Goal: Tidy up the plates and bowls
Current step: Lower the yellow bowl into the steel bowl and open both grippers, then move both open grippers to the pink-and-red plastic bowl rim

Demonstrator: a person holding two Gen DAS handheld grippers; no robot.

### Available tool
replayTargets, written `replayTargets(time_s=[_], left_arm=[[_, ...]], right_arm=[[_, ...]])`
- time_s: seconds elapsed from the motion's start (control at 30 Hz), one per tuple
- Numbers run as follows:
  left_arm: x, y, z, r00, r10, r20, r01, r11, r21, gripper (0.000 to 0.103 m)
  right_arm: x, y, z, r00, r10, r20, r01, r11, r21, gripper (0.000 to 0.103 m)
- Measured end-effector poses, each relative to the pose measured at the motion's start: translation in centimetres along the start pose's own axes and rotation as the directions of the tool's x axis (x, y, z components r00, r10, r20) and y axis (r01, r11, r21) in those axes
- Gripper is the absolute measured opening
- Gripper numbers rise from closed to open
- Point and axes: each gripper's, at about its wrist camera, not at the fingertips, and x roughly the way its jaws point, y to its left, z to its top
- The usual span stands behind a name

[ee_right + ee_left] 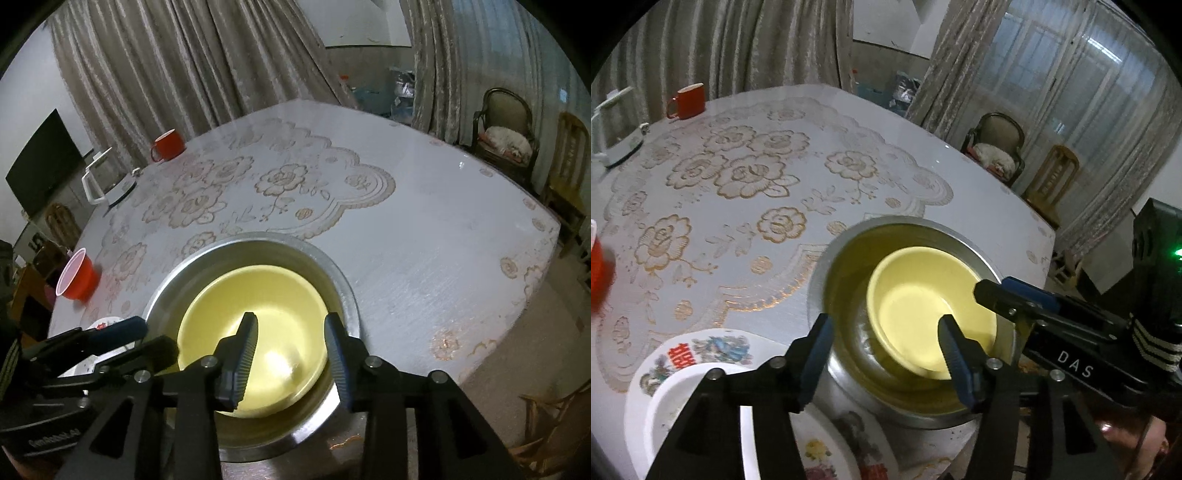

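Note:
A yellow bowl sits tilted inside a steel bowl near the table's front edge; both also show in the right wrist view, yellow bowl, steel bowl. My left gripper is open, its jaws straddling the steel bowl's near left rim. My right gripper is open over the yellow bowl's right rim and holds nothing; it shows in the left wrist view. A white bowl rests on a flowered plate at the lower left.
A red mug and a white kettle stand at the table's far left. A red plastic cup lies on its side at the left edge. Chairs stand beyond the table's right side.

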Motion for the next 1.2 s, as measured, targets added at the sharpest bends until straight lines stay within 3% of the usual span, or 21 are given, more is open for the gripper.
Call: replayTargets(time_s=[0.23,0.3,0.33,0.53,1.2], left_arm=[[-0.6,0.2,-0.3,1.0,0.029,0.012,-0.029,1.0,0.002,0.071],[-0.7,0.3,-0.4,1.0,0.026,0.01,-0.026,1.0,-0.004,0.074],[-0.7,0.3,-0.5,1.0,0.027,0.008,-0.027,1.0,-0.009,0.076],[-1.4,0.8,-0.5,0.999,0.034,0.017,-0.034,0.999,-0.03,0.083],[-5.5,7.2,-0.4,0.994,0.064,0.089,-0.049,0.985,-0.166,0.091]], right_arm=[[0.0,0.4,-0.1,1.0,-0.001,-0.002,0.001,1.0,-0.019,0.043],[-0.4,0.8,-0.1,1.0,0.006,0.015,-0.006,0.999,-0.035,0.052],[-0.5,0.9,-0.1,1.0,0.007,0.022,-0.006,0.999,-0.041,0.062],[-1.1,1.2,0.2,0.999,-0.013,0.053,0.016,0.998,-0.059,0.082],[0.2,5.7,2.3,1.0,0.002,-0.001,-0.002,0.992,-0.123,0.082]])
